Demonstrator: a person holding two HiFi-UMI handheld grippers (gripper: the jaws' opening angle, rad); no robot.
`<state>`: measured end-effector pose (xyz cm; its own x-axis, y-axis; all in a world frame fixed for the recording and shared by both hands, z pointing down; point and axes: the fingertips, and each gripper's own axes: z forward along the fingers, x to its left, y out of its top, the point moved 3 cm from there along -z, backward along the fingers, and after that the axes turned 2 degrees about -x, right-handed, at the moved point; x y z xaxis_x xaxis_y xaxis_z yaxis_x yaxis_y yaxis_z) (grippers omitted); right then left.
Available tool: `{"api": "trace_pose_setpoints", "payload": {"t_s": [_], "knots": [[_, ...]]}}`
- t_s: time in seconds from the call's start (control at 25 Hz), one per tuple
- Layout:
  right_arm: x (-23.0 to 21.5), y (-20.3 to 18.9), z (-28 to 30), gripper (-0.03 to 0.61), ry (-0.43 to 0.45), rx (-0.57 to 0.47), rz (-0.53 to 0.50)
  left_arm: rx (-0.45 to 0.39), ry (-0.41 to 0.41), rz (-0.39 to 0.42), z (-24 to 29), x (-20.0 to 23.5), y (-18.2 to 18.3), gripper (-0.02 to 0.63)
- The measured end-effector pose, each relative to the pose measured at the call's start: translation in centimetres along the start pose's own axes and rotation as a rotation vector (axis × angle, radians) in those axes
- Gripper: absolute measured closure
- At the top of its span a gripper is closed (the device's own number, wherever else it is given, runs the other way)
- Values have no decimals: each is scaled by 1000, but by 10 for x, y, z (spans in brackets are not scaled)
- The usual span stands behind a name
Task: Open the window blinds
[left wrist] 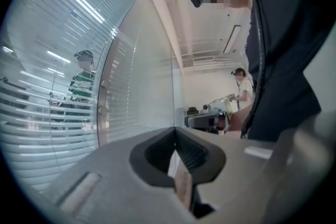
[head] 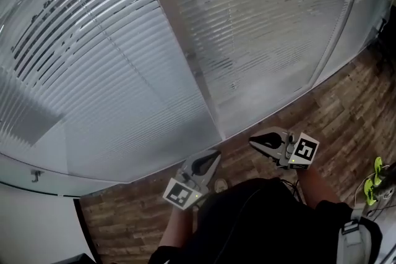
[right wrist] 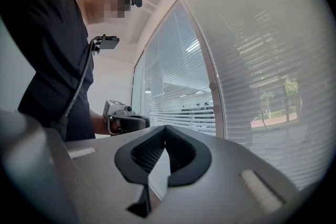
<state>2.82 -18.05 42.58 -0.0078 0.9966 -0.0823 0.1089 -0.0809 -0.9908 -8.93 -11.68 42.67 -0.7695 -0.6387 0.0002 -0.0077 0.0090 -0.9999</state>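
Carries the grey left tongs (head: 208, 161) and the grey right tongs (head: 267, 140) low at 6 o'clock of the head view, just in front of the dark-clothed torso (head: 260, 219) and well apart from anything to pull. Holds both pairs closed, tips together, with nothing between them. Looks like a carrying posture for an approach, since no cord or wand sits within reach. Hovers both over the brown wood-plank floor (head: 346, 108), near the foot of the glass.

Faces the white horizontal-slat window blinds (head: 124, 77), spread across the head view from 9 through 12 to 2 o'clock behind glass panes and split by a pale upright post (head: 185, 40) at 12. Shows the slats lowered the whole way down on both sides. Finds them tilted part-open at 10 o'clock, with dark gaps between, and lying nearly flat-shut at 1 o'clock. Reveals no pull cord or tilt wand clearly; too fine to make out. Leaves the opening itself, by this look, not yet begun.
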Motion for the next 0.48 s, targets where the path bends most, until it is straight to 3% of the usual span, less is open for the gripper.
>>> {"api": "trace_pose_setpoints", "payload": {"t_s": [0.48], "knots": [[9,0,-16,574,7,-1,-31,2,13,28,5,-22,6,609]]}}
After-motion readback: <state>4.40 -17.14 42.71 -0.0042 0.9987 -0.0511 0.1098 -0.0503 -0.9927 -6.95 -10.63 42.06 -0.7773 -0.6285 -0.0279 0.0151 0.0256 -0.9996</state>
